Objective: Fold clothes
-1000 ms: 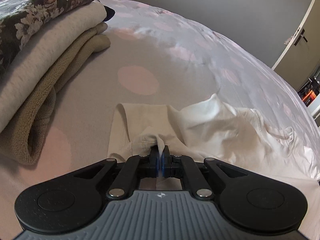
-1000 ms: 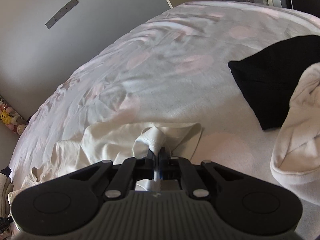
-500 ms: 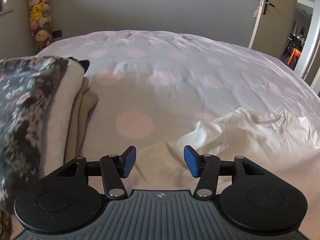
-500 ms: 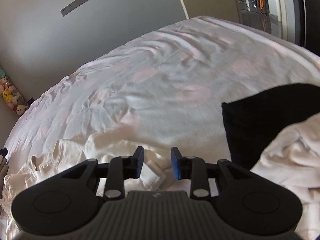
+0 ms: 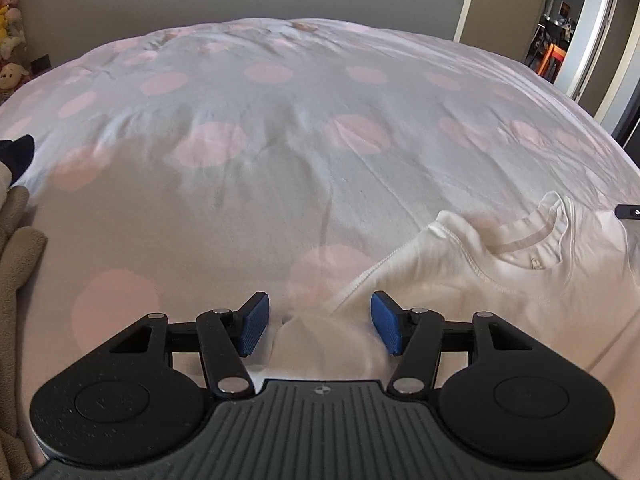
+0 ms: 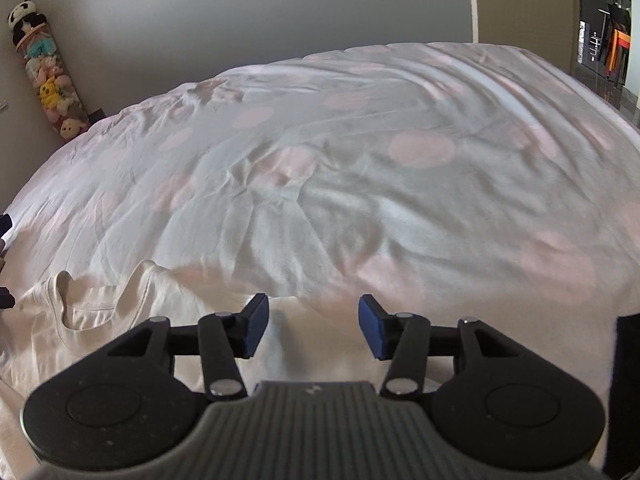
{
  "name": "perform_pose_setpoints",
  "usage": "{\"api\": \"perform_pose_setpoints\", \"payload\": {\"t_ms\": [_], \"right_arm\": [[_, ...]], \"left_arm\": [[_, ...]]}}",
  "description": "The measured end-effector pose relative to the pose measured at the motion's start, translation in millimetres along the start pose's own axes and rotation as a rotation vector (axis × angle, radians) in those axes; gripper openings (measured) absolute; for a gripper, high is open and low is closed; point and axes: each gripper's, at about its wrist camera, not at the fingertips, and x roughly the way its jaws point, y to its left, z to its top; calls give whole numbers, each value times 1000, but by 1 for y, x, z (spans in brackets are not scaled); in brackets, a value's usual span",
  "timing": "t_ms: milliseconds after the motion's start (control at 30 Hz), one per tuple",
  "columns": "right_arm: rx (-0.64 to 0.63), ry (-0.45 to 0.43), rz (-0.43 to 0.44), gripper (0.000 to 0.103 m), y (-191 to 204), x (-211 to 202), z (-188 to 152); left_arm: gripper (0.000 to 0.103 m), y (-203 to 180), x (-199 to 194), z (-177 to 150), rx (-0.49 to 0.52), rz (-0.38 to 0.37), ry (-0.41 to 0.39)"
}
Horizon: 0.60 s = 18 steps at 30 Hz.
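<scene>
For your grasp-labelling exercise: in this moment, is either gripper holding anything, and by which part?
Nothing is held. The left gripper and right gripper have jaws opening, pads apart, above the cream cotton T-shirt lying on the bed.

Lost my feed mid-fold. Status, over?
Left gripper and right gripper opening, nothing pinched. Cream T-shirt lies on the polka-dot bedspread, unfolded. Nothing in the way.

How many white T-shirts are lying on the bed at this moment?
1. The white T-shirt lies spread on the polka-dot bed cover, neckline up, between both tongs. Other garments at the picture edges may be partly hidden.
</scene>
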Motion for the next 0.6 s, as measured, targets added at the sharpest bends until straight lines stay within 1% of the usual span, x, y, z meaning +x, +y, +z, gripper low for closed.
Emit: {"api": "perform_pose_setpoints", "payload": {"t_ms": [100,167,200,233,267,333,400,433,600], "right_arm": [[-32,29,10,58,7,17,-3],[-74,31,-2,58,12,22,-7],[-97,30,-11,55,15,22,-10],[-120,28,-21,47,18,23,-12],[-138,25,-22,43,20,21,-14],[-166,24,-23,13,24,17,-16],[-195,22,-37,6,30,12,-16],[-210,21,-44,5,33,10,-15],[-240,-29,-103,4,43,-4,3]], "left_arm": [[55,-3,4,-9,44,0,-5],[54,-4,6,-11,46,8,-10],[51,-6,5,-12,44,8,-21],[37,-8,4,-13,41,9,-31],[21,-12,3,-13,51,13,-42],[11,-16,1,-13,55,18,-48],[8,-22,-2,-11,64,49,-58],[8,-24,-5,-7,62,66,-65],[7,-29,-17,18,66,132,-110]]}}
